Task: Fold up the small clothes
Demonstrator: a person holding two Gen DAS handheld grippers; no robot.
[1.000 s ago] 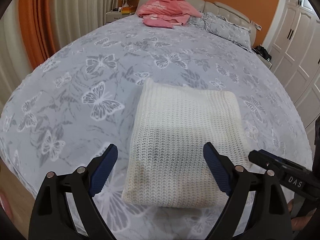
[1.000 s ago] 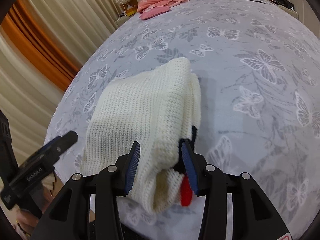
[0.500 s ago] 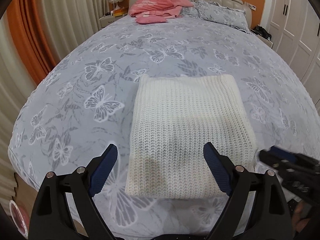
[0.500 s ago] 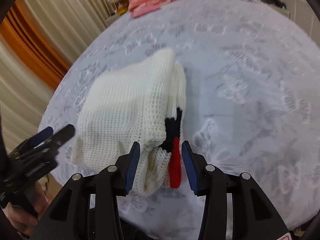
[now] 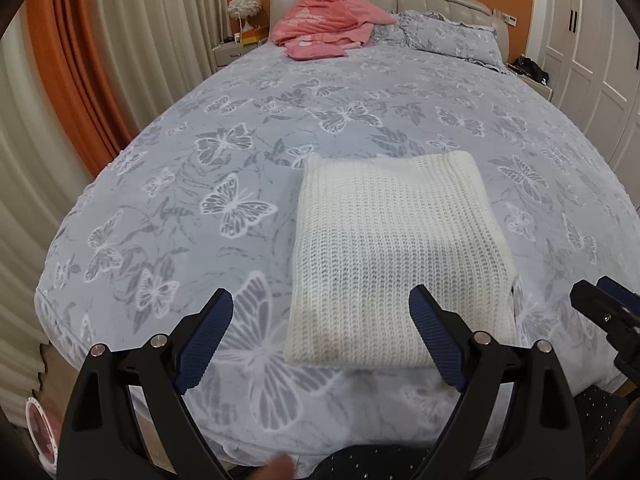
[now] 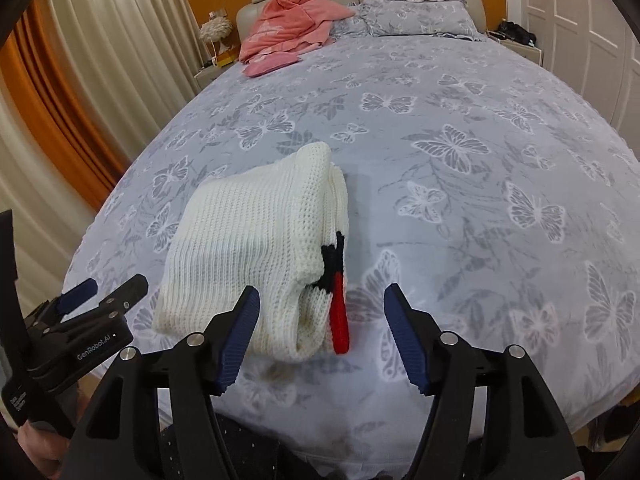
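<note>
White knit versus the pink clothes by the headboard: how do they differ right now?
The white knit is folded into a neat rectangle; the pink clothes lie in a loose heap. The white knit sits near the foot of the bed, the pink clothes at the headboard. Both rest on the butterfly bedspread, untouched by either gripper.

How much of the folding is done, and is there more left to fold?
The white knit sweater already lies folded in a neat rectangle on the butterfly bedspread. Nothing is in hand: the left tool is open above the bed, and the right tool is opening with the sweater's corner below it, not pinched. Left to do, probably: the pink clothes heaped by the headboard look unfolded.
</note>
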